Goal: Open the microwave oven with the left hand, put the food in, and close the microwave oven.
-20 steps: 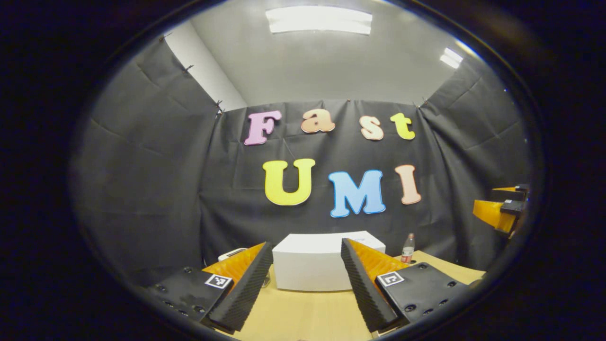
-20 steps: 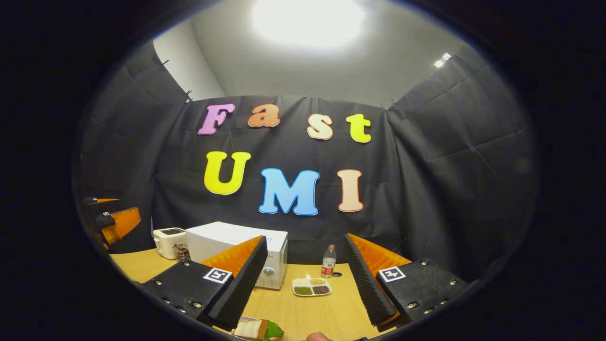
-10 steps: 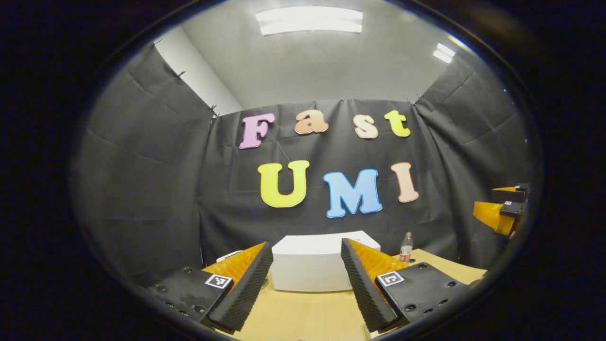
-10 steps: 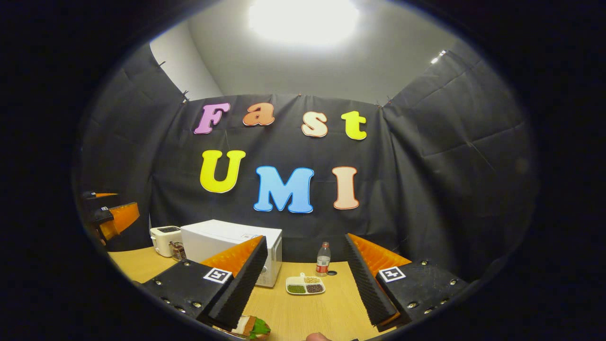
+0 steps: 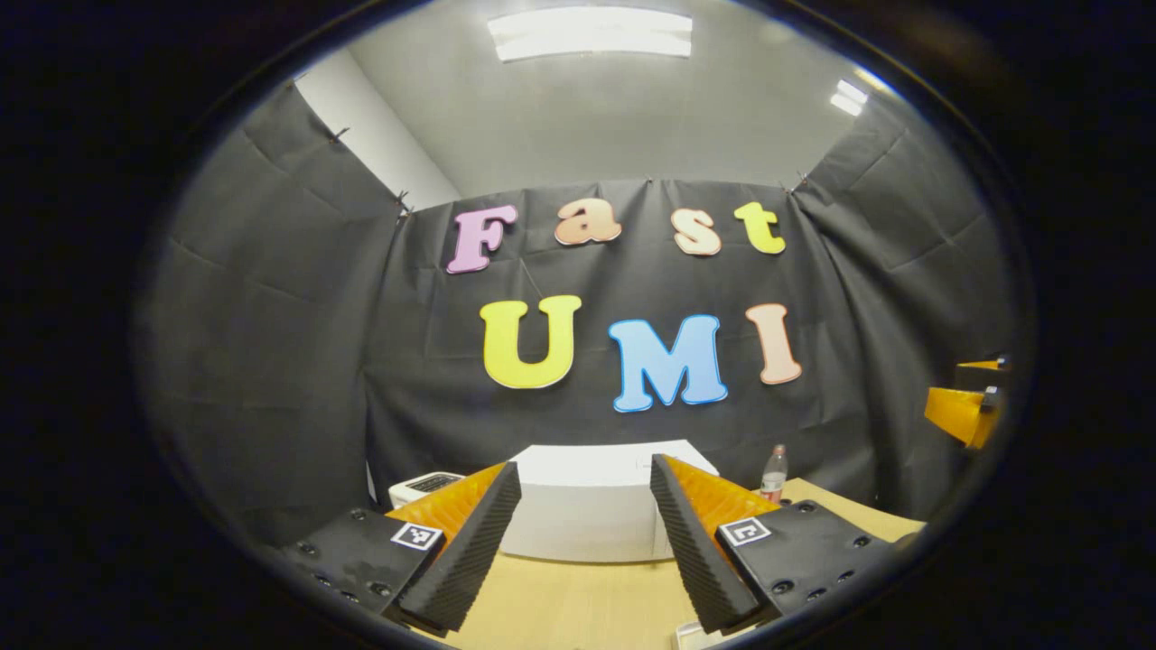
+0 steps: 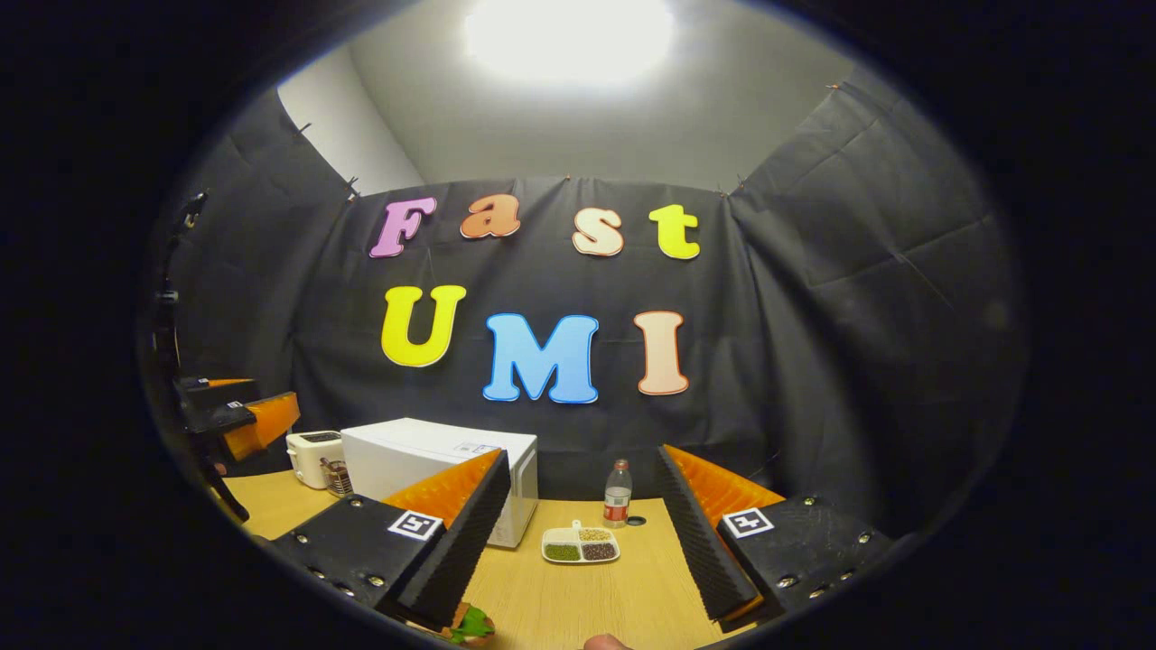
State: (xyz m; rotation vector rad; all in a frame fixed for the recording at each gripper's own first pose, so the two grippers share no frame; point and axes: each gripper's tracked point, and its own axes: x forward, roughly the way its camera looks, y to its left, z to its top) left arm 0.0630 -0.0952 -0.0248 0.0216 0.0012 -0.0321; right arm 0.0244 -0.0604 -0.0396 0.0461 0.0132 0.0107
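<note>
Tabletop (image 6: 623, 596) bare before microwave (image 6: 433, 460)

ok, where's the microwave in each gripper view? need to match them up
Left gripper view: microwave sits bottom centre, framed between that gripper's two fingers.
Right gripper view: microwave sits lower left, partly behind that gripper's left finger.
Shared landmark: the plastic bottle standing on the table to the microwave's right.

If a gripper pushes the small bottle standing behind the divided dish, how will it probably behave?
The bottle is tall and narrow and stands upright on the table, so a push near its cap would probably tip it. Its round body suggests it would then roll, perhaps toward the dish. It looks like thin clear plastic, so likely light and slightly squeezable.
</note>
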